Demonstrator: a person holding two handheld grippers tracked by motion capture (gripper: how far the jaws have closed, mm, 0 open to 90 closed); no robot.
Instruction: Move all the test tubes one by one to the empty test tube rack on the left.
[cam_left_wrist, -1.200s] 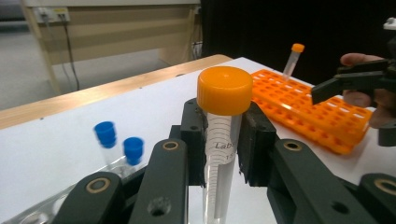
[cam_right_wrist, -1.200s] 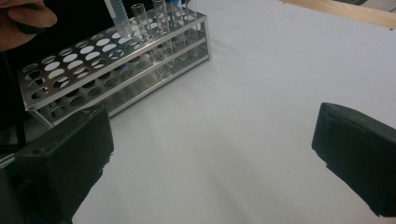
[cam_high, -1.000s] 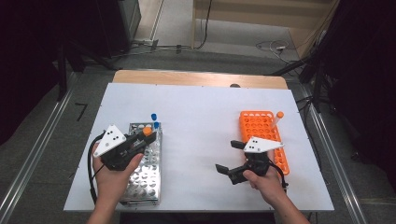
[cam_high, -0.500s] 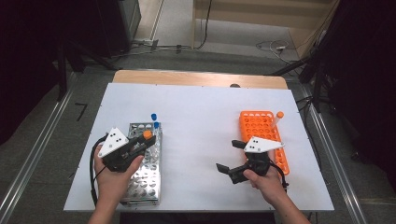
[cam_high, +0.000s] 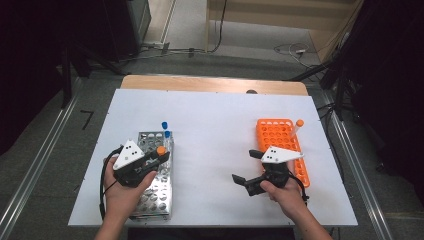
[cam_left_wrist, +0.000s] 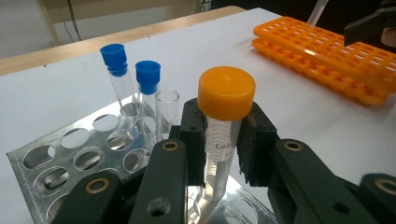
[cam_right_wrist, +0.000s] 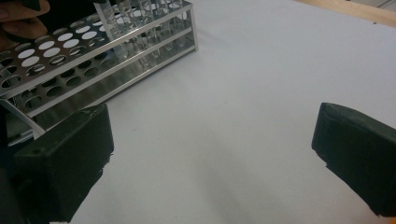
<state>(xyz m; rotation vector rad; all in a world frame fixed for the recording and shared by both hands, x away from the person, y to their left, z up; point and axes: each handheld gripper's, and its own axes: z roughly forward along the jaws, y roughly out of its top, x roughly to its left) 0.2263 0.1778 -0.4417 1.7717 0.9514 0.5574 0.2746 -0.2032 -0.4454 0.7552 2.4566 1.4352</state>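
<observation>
My left gripper (cam_high: 159, 156) (cam_left_wrist: 223, 140) is shut on a clear tube with an orange cap (cam_left_wrist: 226, 93) (cam_high: 161, 150), held upright over the metal rack (cam_high: 152, 192) (cam_left_wrist: 60, 158), its tip down among the holes. Two blue-capped tubes (cam_left_wrist: 114, 56) (cam_high: 164, 125) and one uncapped tube (cam_left_wrist: 167, 100) stand at the rack's far end. My right gripper (cam_high: 248, 166) (cam_right_wrist: 210, 154) stands open above bare white table, beside the orange rack (cam_high: 280, 135) (cam_left_wrist: 327, 51). One orange-capped tube (cam_high: 299, 123) stands at that rack's far right corner.
The white tabletop (cam_high: 215, 135) lies between the two racks. A wooden strip (cam_high: 210, 84) runs along the far edge. Metal rails (cam_high: 30, 170) flank the table, and cables lie on the floor beyond.
My left gripper with the orange-capped tube has shifted slightly toward the near side of the metal rack. The right gripper has stayed where it was.
</observation>
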